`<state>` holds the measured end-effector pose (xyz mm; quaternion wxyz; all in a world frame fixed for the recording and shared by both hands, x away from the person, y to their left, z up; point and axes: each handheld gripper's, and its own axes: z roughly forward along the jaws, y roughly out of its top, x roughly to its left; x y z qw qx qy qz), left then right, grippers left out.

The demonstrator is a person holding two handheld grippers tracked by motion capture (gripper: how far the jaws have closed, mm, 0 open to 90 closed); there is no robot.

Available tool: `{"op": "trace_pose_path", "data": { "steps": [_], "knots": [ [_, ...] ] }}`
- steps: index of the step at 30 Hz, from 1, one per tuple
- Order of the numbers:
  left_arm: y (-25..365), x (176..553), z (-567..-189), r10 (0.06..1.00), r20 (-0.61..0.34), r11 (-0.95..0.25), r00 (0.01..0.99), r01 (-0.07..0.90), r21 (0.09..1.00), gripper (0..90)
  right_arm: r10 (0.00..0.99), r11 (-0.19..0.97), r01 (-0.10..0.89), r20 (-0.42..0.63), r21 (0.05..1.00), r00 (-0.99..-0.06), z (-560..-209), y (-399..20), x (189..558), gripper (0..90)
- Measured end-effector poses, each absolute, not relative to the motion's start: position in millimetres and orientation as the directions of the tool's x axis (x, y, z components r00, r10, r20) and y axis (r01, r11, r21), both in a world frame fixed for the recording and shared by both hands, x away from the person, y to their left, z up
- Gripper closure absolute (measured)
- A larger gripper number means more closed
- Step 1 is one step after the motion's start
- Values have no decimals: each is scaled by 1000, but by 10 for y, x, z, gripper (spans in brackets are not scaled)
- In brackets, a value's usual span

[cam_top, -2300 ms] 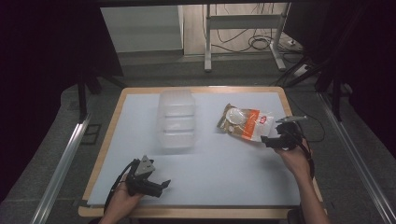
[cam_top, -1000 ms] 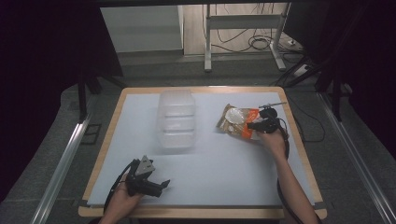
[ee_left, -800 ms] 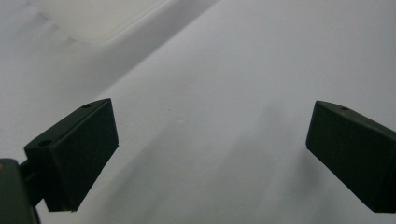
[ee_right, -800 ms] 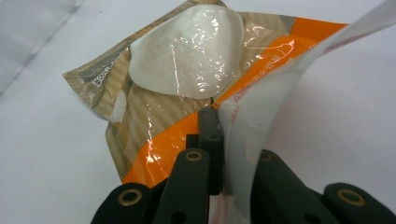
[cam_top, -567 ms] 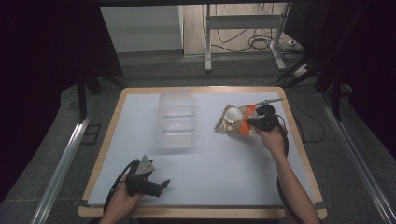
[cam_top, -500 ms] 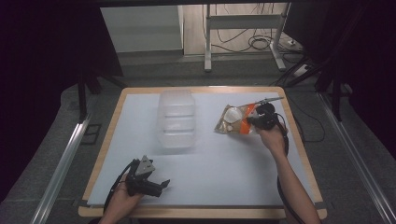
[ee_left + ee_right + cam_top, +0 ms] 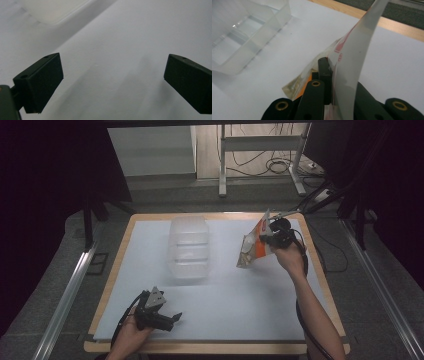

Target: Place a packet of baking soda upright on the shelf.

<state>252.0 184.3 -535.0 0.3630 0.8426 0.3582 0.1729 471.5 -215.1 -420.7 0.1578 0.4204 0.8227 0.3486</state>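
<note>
A snack bag (image 7: 251, 249), orange, white and partly clear, hangs tilted above the table's back right. My right gripper (image 7: 270, 236) is shut on its upper edge. In the right gripper view the jaws (image 7: 332, 72) pinch the bag's (image 7: 355, 55) white film, which curls up past them. A clear plastic container (image 7: 189, 248) stands open at the middle back, left of the bag and apart from it (image 7: 249, 32). My left gripper (image 7: 171, 318) rests near the front left edge. Its jaws (image 7: 112, 82) stand wide open with nothing between them.
A white sheet (image 7: 230, 295) covers the wood-rimmed table (image 7: 215, 348). Metal rails (image 7: 65, 295) run along both sides. Behind the table are a metal frame's legs and cables (image 7: 280, 167) on the floor.
My right gripper has lifted the snack bag off the table, and it now hangs tilted instead of lying flat. The left gripper has not moved.
</note>
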Motion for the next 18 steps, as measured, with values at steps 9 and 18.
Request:
{"op": "trace_pose_path", "data": {
  "steps": [9, 18],
  "knots": [
    [1844, 2519, -5343, 730, 33, -477, 683, 475, 739, 24, 776, 463, 543, -25, 700, -630, -3952, -2039, 4666, 893],
    [1854, 2518, -5334, 734, 28, -465, 678, 472, 749, 23, 745, 517, 507, -70, 689, -664, -3818, -1887, 4647, 893]
  ]
}}
